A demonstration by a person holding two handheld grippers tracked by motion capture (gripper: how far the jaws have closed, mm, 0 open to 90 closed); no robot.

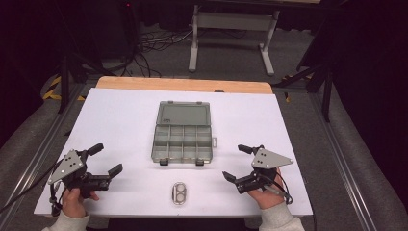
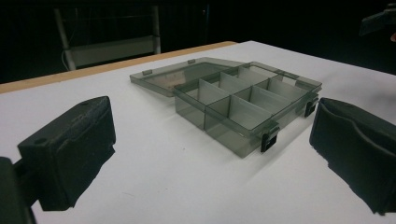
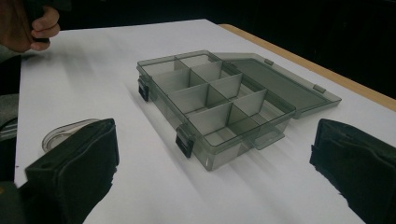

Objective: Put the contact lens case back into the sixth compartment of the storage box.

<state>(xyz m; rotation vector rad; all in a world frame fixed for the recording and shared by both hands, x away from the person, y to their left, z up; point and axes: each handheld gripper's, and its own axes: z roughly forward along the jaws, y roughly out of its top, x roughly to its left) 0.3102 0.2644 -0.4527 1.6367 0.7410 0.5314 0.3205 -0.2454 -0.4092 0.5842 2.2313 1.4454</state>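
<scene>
Holding both grippers spread either side of an open compartment box.

My left gripper [image 1: 107, 159] and right gripper [image 1: 238, 162] rest with jaws apart, nothing gripped. The compartment box [image 1: 183, 143] sits mid-table, lid [image 1: 184, 115] folded far; a small clear case [image 1: 179, 193] lies near me, likely awaiting sorting.

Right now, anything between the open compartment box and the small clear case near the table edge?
No. In the high view, bare white tabletop separates the compartment box from the small clear case.

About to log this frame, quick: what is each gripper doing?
Left gripper: open, holding nothing.
Right gripper: open, holding nothing.
</scene>
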